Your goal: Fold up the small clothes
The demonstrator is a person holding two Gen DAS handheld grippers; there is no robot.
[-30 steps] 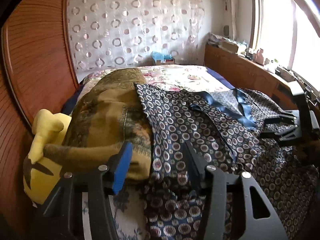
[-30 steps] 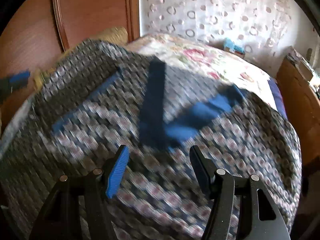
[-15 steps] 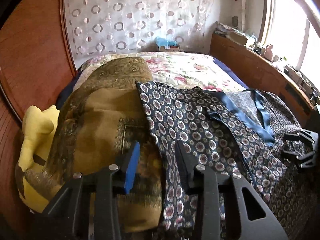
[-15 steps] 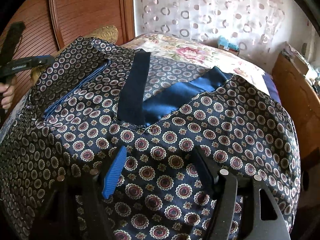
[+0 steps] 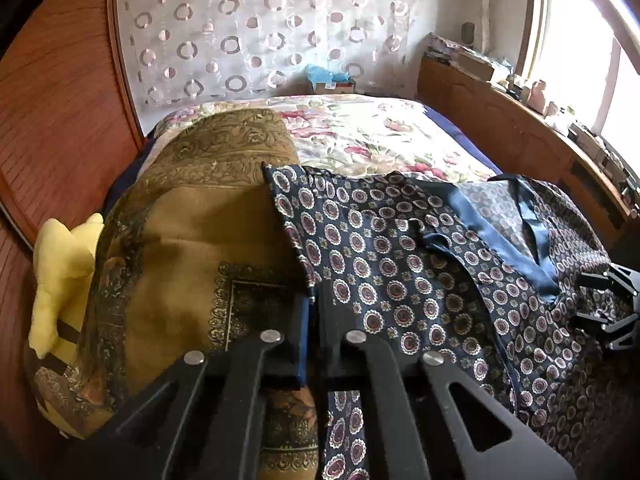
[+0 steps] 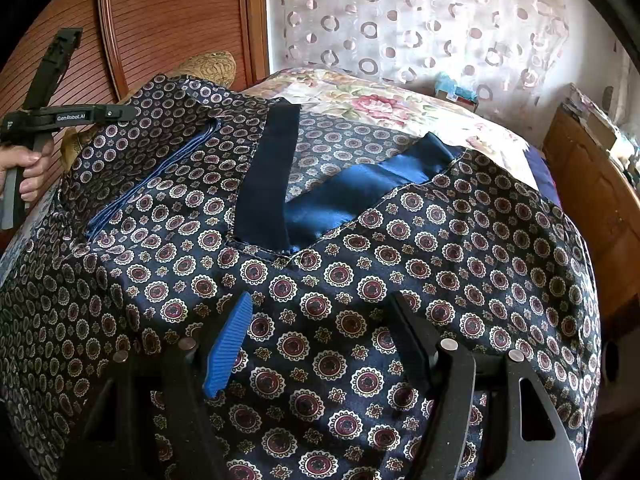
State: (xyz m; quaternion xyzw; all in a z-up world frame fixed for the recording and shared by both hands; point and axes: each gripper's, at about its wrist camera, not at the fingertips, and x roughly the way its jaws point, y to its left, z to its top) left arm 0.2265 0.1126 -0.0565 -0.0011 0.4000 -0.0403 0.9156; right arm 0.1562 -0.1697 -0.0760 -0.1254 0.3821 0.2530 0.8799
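Observation:
A dark navy garment (image 5: 384,256) with a round medallion print and plain blue satin collar bands (image 6: 352,192) lies spread on the bed. My left gripper (image 5: 314,312) is shut on the garment's left edge, beside the mustard pillow. It also shows at the far left of the right wrist view (image 6: 72,114), held by a hand. My right gripper (image 6: 320,328) is open, its fingers standing just above the front of the garment (image 6: 360,288) below the collar. It also shows at the right edge of the left wrist view (image 5: 608,304).
A mustard patterned pillow (image 5: 200,232) and a yellow plush toy (image 5: 60,272) lie left of the garment. A floral bedspread (image 5: 360,132) covers the bed behind. A wooden headboard (image 6: 168,20) stands at the left, and a wooden cabinet (image 5: 520,132) runs along the right under the window.
My left gripper has closed from open onto the garment's left edge. My right gripper has come lower and nearer over the garment's front and stays open.

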